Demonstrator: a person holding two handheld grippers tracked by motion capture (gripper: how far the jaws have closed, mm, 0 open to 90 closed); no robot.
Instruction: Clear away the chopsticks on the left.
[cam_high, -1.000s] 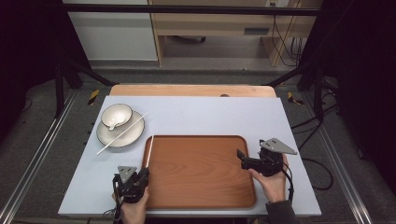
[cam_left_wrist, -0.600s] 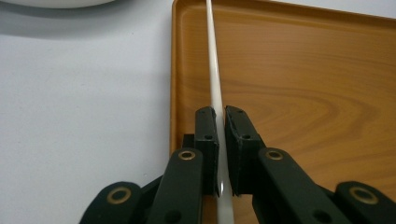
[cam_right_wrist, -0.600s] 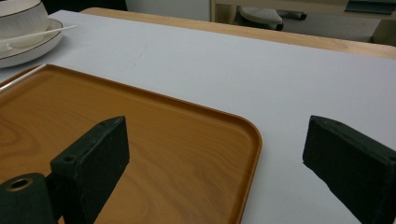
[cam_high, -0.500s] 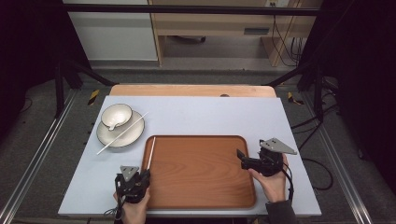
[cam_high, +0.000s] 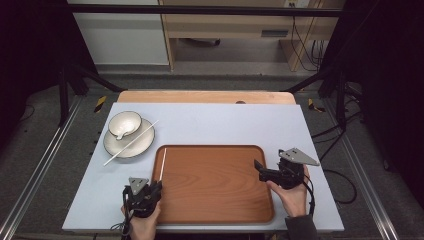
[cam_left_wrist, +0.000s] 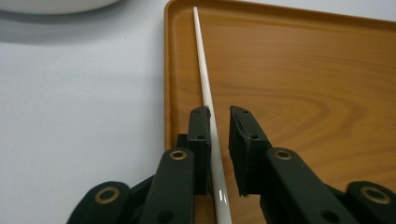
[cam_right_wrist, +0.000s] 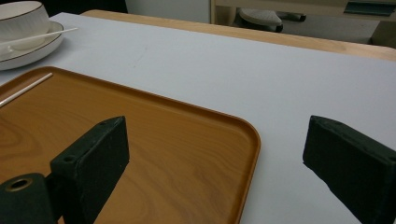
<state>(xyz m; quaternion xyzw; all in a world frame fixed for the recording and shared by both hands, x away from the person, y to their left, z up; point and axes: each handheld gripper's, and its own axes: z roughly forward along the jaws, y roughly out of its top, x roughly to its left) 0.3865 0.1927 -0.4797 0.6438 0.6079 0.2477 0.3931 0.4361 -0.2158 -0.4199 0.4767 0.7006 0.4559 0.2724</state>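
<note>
White chopstick (cam_left_wrist: 205, 88) lies along the tray's (cam_left_wrist: 299, 93) left edge, between the left claw's (cam_left_wrist: 218, 116) just-loosened jaws; nudged, it could roll. Right claw (cam_right_wrist: 212, 154) gapes wide, empty.

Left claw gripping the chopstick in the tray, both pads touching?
Apart. Left gripper view: the chopstick lies between the jaws of the left claw, which have just been opening. There is a plain gap to the pad on the right, and the chopstick hugs the other pad.
</note>
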